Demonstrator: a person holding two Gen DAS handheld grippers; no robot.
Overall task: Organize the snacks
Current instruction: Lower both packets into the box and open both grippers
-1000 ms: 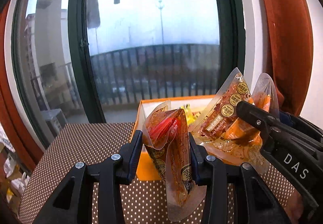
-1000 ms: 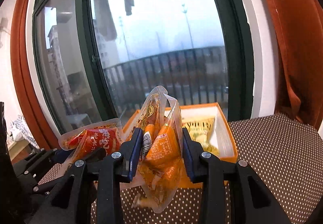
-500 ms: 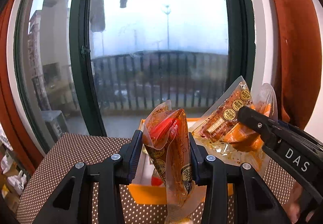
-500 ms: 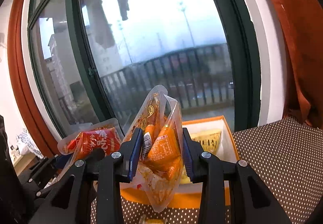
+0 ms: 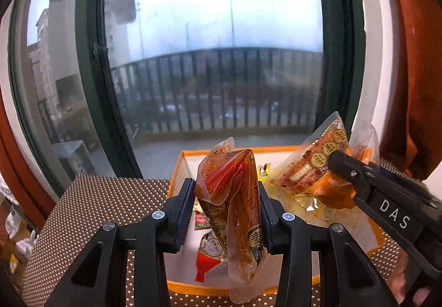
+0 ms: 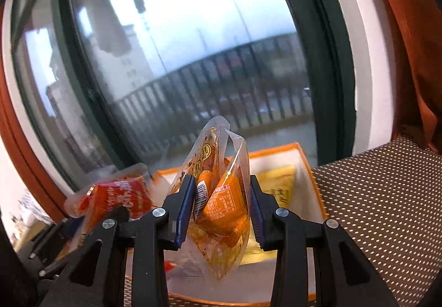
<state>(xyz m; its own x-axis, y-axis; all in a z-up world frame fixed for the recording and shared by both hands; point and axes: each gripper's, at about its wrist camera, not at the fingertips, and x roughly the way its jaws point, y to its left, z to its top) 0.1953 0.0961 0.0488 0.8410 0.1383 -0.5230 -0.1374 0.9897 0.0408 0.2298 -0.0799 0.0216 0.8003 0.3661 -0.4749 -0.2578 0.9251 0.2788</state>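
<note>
Orange box (image 5: 176,168) on the dotted table (image 5: 91,204) holds red packets (image 5: 210,254) and a yellow packet (image 6: 279,185) beyond the fingers. Left gripper (image 5: 225,213) pinches a red-brown pouch (image 5: 234,196) above it; right gripper (image 6: 219,206), tilted downward, pinches an orange pouch (image 6: 221,202).

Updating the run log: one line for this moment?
left hand-held gripper: shut on red packet | right hand-held gripper: shut on orange packet | both over box

Both wrist views face the window (image 5: 221,58) closely — sharing the orange box (image 6: 309,168) below.
</note>
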